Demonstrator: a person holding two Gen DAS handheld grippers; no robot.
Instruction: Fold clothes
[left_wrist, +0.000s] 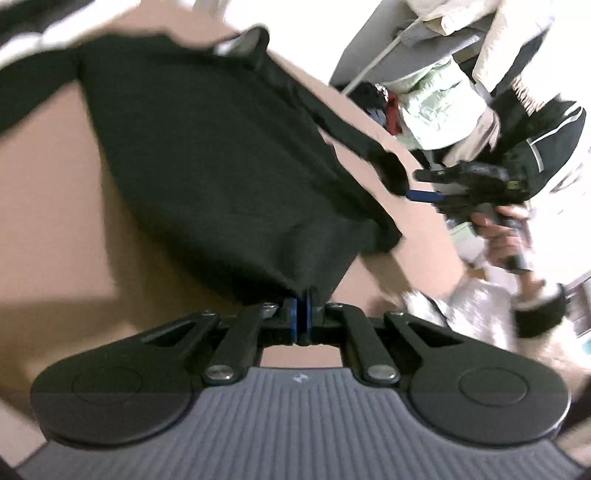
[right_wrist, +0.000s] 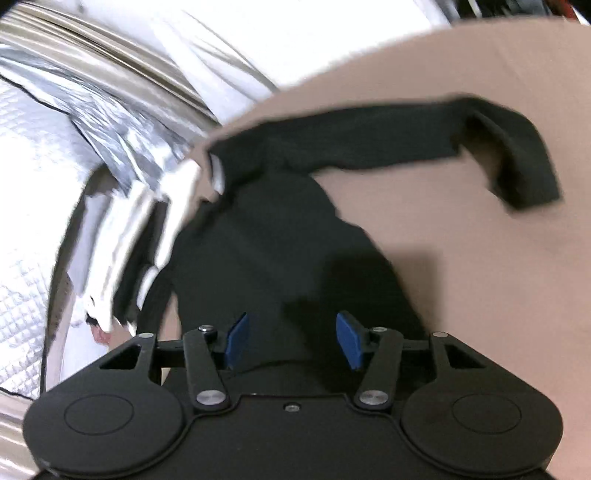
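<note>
A black long-sleeved top (left_wrist: 221, 158) lies spread on the tan table (left_wrist: 55, 221). My left gripper (left_wrist: 303, 299) is shut on the top's hem edge and holds it slightly lifted. In the left wrist view my right gripper (left_wrist: 421, 186) is at the table's right edge, next to the top's right sleeve cuff (left_wrist: 391, 170). In the right wrist view my right gripper (right_wrist: 291, 339) is open, its blue pads (right_wrist: 349, 343) either side of the black fabric (right_wrist: 258, 258) below it. The other sleeve (right_wrist: 480, 144) lies bent across the table (right_wrist: 480, 277).
A pile of clothes (left_wrist: 439, 110) and a grey bag sit beyond the table's right edge. Silver quilted material (right_wrist: 44, 184) and white cloth lie off the table's left edge in the right wrist view.
</note>
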